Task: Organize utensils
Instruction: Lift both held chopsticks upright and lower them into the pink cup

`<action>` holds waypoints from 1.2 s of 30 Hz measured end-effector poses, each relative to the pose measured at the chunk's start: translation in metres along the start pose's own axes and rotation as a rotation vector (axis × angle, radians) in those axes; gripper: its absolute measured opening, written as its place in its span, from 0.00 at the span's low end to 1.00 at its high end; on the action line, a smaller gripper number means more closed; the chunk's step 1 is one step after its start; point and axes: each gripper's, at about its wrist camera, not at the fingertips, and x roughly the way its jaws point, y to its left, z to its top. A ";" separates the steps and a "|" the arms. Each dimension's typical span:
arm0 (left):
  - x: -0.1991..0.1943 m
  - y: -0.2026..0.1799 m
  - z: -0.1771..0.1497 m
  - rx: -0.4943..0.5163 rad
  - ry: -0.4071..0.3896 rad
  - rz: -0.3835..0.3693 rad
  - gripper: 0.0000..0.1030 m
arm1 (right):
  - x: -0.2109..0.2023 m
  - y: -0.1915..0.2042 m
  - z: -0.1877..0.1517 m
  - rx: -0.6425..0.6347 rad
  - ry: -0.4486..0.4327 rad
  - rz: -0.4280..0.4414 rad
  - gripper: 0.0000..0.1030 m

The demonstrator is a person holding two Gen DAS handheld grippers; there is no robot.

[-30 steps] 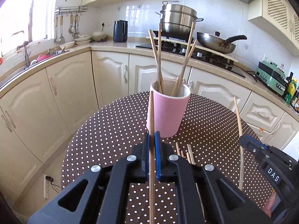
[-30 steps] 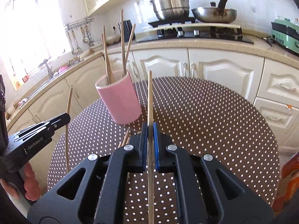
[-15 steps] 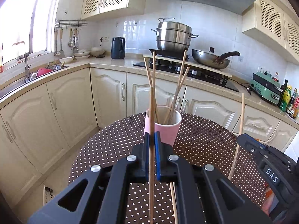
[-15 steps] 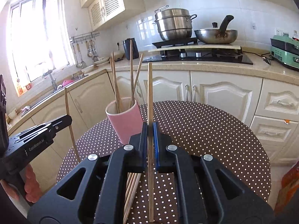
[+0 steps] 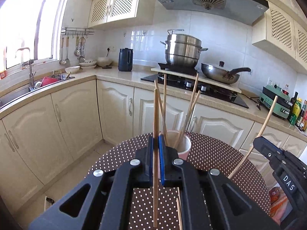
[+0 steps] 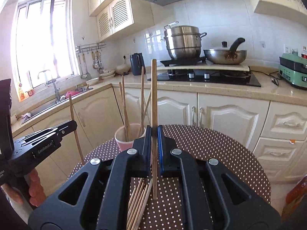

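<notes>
Round table with a brown white-dotted cloth, in a cream kitchen: counter, gas hob, steel steamer pot, wok, range hood, sink under the window at left. Pink cup stands on the table (four or so wooden chopsticks already upright in it, leaning apart). Left gripper is clamped on one pale wooden chopstick, held near vertical just in front of the cup. Right gripper is clamped on another chopstick, also upright, beside the cup. Right wrist view alone shows a loose bundle of chopsticks lying on the cloth under the gripper, plus the hand holding the left tool. Left wrist view shows the right gripper's stick tilted at the right edge.
</notes>
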 end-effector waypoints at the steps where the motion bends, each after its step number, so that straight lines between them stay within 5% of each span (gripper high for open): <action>1: -0.001 0.000 0.005 -0.003 -0.011 0.000 0.06 | -0.001 0.002 0.006 -0.001 -0.013 0.005 0.07; 22: 0.003 -0.032 0.115 -0.008 -0.270 0.002 0.06 | 0.017 0.035 0.107 -0.037 -0.200 0.068 0.07; 36: 0.077 -0.027 0.086 -0.024 -0.165 0.046 0.06 | 0.084 0.024 0.078 0.028 -0.046 0.042 0.06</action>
